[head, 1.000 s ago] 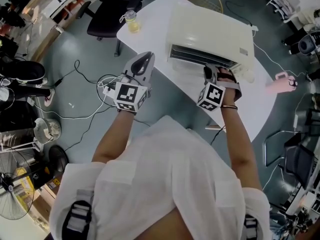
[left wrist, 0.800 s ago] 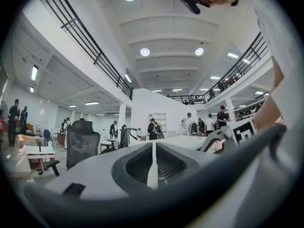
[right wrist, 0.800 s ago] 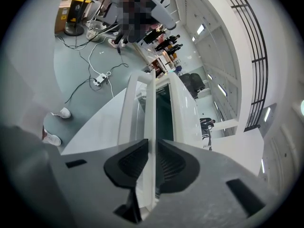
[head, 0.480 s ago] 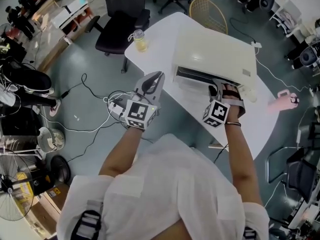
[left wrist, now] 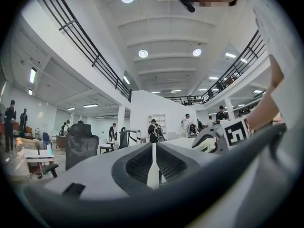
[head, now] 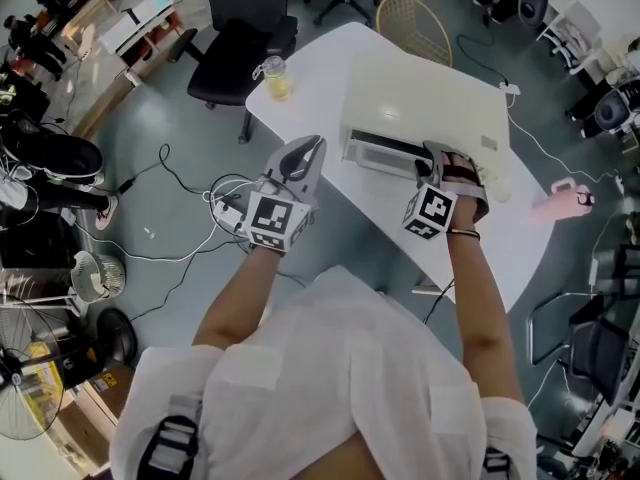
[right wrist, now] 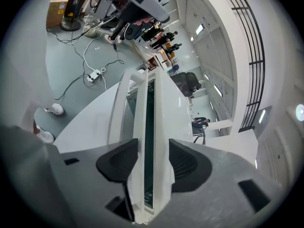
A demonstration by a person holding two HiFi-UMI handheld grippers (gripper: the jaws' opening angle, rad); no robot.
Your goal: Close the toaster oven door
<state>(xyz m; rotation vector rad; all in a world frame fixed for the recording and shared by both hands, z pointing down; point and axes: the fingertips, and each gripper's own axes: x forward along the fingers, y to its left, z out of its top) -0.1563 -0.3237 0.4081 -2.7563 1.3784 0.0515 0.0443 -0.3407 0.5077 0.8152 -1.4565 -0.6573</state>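
The cream toaster oven (head: 430, 98) stands on the white table (head: 330, 68). Its door (head: 385, 153) is nearly upright against the front, with a narrow dark gap left along it. My right gripper (head: 435, 163) is at the door's right end. In the right gripper view the door's edge (right wrist: 141, 127) runs between the jaws, which have just been opening; the gripper (right wrist: 153, 163) stands open around it and the pads look clear of it. The door handle (right wrist: 118, 103) lies to the left. My left gripper (head: 305, 153) hovers off the table's near-left edge, shut (left wrist: 153, 163) and empty.
A jar of yellow liquid (head: 272, 76) sits at the table's far left corner. A black office chair (head: 240, 38) and a wicker chair (head: 412, 18) stand behind the table. Cables and a power strip (head: 225, 213) lie on the floor at left. A pink object (head: 560, 198) lies at right.
The oven door has swung up from lying open to nearly upright against the oven. My right gripper moved up and away with it. The left gripper has stayed in place.
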